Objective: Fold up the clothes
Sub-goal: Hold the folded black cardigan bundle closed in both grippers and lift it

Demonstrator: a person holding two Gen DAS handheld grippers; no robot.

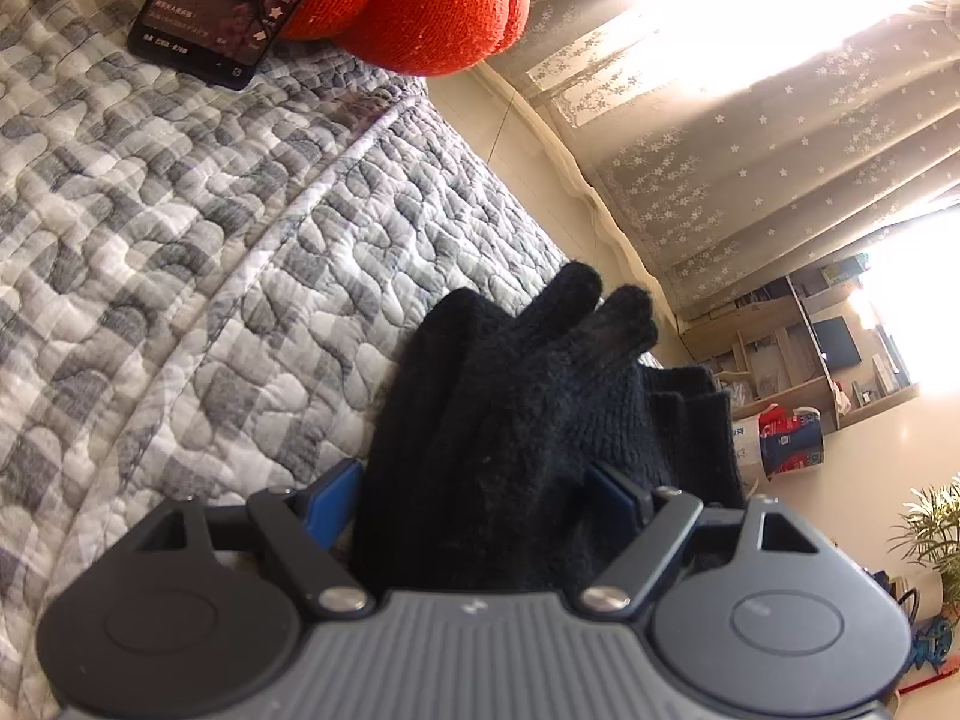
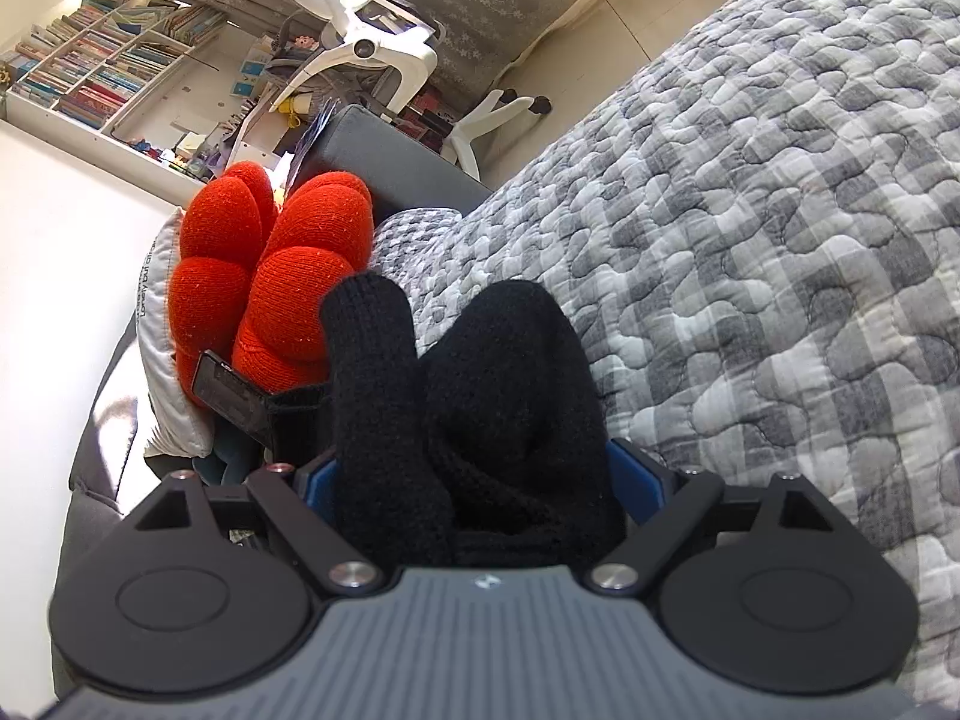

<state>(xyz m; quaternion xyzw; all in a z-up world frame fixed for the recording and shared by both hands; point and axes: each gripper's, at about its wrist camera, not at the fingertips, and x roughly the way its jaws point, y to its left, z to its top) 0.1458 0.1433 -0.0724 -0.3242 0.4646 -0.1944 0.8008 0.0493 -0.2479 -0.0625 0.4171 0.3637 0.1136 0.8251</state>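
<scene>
A black knit glove (image 1: 528, 396) stands upright between the blue pads (image 1: 333, 504) of my left gripper (image 1: 474, 492). Its fingers point up over the bed's edge, and a ribbed black cuff (image 1: 690, 414) lies at its right. The pads press its sides, and their tips are hidden by the wool. In the right wrist view a bunched black glove (image 2: 498, 372) fills my right gripper (image 2: 474, 480), with one knit finger (image 2: 372, 348) sticking up. Both blue pads (image 2: 636, 480) touch it.
A grey-and-white checked quilt (image 1: 180, 240) (image 2: 780, 240) covers the bed. A red knitted cushion (image 1: 420, 0) (image 2: 288, 276) and a dark phone (image 1: 222, 6) (image 2: 231, 390) lie near its edge. Beyond are a flowered curtain (image 1: 750, 150), a white office chair (image 2: 372, 48) and bookshelves (image 2: 102, 66).
</scene>
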